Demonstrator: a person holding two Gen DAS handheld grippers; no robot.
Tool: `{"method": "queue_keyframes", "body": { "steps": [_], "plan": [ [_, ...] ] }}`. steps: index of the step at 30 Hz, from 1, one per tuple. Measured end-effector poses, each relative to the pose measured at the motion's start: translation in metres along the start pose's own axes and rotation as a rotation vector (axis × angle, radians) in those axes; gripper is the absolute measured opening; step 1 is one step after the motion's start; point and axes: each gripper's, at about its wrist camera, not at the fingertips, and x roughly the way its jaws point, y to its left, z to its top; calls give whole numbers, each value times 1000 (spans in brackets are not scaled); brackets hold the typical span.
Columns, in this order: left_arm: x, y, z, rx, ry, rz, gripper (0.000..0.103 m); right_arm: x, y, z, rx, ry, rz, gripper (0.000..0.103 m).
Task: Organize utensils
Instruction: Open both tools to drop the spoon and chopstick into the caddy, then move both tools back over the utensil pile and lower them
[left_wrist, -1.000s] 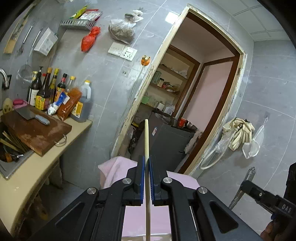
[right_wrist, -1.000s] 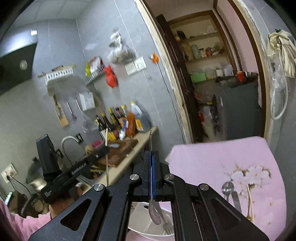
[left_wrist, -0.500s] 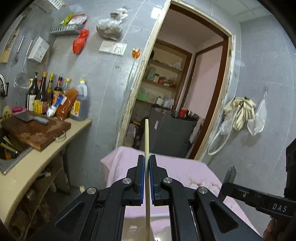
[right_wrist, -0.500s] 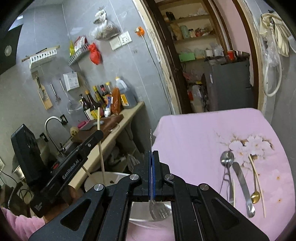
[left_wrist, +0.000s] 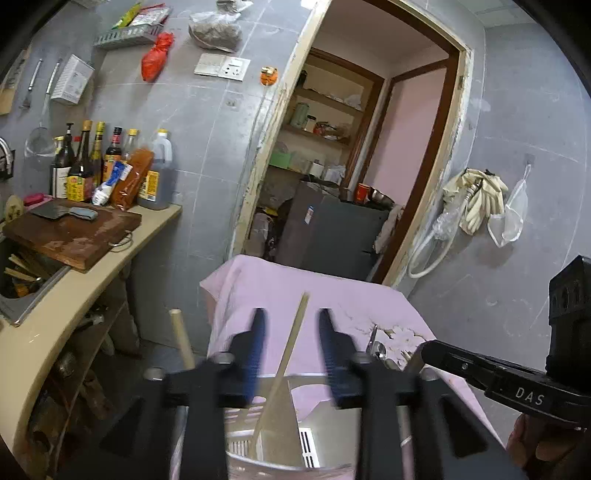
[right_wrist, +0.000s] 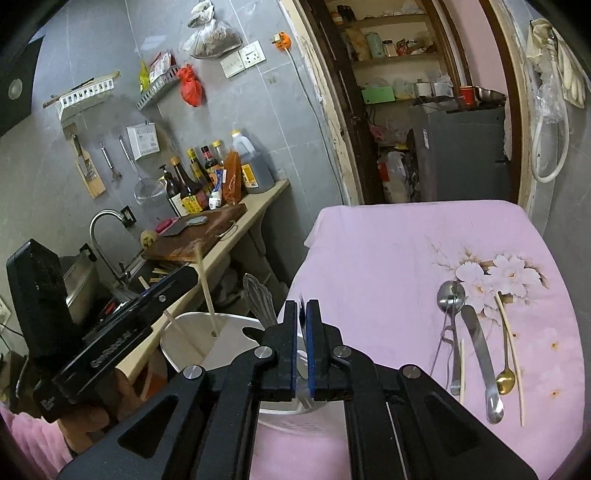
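We find the left gripper (left_wrist: 289, 341) with its jaws just parted, the pale wooden chopstick (left_wrist: 286, 360) free between them, leaning in the white slotted utensil holder (right_wrist: 192, 332). The right gripper (right_wrist: 302, 341) pinches a thin steel utensil (right_wrist: 301, 306) — upright over the holder.

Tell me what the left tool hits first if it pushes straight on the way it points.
Probably the chopstick leaning between the open left tool, its lower end in the white holder. Past that comes the pink tablecloth, though depth is hard to judge.
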Motion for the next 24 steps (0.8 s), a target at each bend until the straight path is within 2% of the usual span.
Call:
{"method": "queue_keyframes", "body": {
  "steps": [4,6,8,10,12,14,15,18,20,24],
  "plan": [
    [-10,-2,5,-22,-6,20,44,-11,-1,5,-14,-22,-1,7],
    [-14,-7,10,-15,-11,41,56,-21,-4,9,-20,-48,-15,7],
    [-18,-13,14,-16,-19,40,67,-33,-8,14,-28,-81,-37,13],
    [-21,-23,19,-7,-26,45,76,-46,-14,19,-37,-114,-57,31],
    [-22,-34,23,3,-37,53,89,-58,-19,24,-43,-142,-79,37],
    [-23,-44,25,9,-59,66,98,-72,-28,28,-61,-168,-116,37],
    [-25,-51,25,9,-82,76,103,-78,-32,30,-69,-181,-136,42],
    [-25,-74,23,29,-126,87,103,-97,-46,36,-83,-232,-185,64],
    [-21,-92,21,61,-132,89,103,-110,-59,38,-89,-260,-214,69],
    [-15,-127,12,117,-145,75,103,-129,-83,41,-101,-287,-266,88]
  ]
}}
